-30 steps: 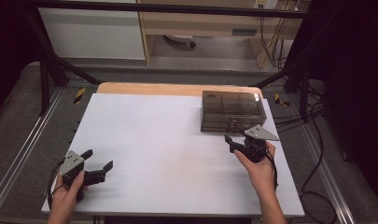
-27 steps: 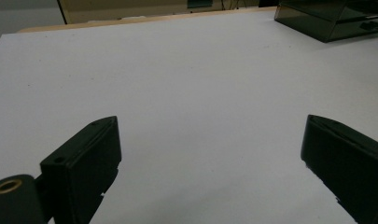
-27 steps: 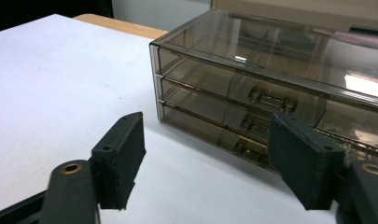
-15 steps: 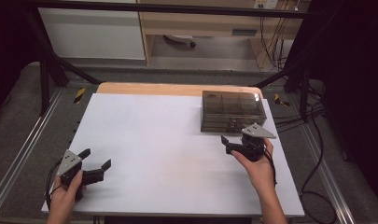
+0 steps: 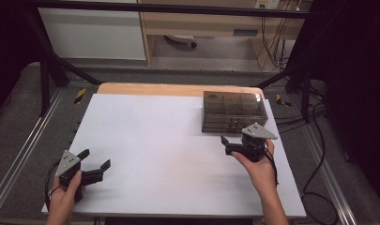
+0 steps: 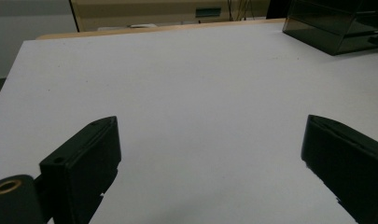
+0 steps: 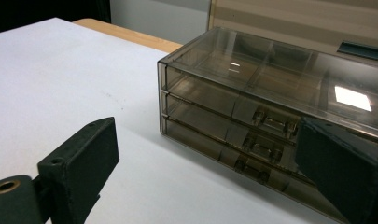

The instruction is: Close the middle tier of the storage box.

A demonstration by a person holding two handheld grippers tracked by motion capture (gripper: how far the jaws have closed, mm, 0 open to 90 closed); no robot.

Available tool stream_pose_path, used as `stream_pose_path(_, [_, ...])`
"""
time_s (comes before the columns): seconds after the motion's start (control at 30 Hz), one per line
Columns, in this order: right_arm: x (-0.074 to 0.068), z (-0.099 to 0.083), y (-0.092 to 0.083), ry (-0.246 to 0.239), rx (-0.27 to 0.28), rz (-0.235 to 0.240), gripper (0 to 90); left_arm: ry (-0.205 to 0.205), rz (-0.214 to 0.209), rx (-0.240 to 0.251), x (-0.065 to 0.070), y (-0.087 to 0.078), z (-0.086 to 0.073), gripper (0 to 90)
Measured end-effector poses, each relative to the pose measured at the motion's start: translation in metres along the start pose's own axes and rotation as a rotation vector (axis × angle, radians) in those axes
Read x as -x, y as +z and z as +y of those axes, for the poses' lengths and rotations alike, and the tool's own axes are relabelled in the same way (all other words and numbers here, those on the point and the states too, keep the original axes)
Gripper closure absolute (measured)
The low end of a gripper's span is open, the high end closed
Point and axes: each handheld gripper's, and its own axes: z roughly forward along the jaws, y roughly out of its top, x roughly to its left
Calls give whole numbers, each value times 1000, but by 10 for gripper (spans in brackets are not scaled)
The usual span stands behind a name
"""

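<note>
A smoky see-through drawer box (image 5: 233,111) with three drawers stands at the table's far right; each drawer front (image 7: 252,149) carries a small handle. My right gripper (image 5: 225,145) hovers just in front of the box and points left. Its jaws have just been opening and stand wide, with nothing between them (image 7: 210,172). At the near left corner my left gripper (image 5: 96,159) rests low over the table, open and empty (image 6: 210,163). The box (image 6: 336,25) lies far off to its right.
The white table top (image 5: 169,136) has a wooden strip (image 5: 145,89) along its far edge. Metal frame rails (image 5: 19,159) run along both sides. Cables (image 5: 314,173) trail off the right side.
The right gripper's jaws have spread wider and the hand has shifted slightly in front of the box. The left gripper has not moved.
</note>
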Motion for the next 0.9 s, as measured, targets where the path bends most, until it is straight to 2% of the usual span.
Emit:
stream_pose_path(0.2, [0, 1, -3, 19, -1, 10, 66, 1, -6, -7, 1, 1, 0, 51])
stream_pose_path(0.57, [2, 1, -5, 23, 3, -18, 55, 3, -18, -8, 1, 1, 0, 52])
stream_pose_path(0.9, [4, 1, -9, 9, -1, -21, 40, 7, -33, -7, 2, 1, 0, 52])
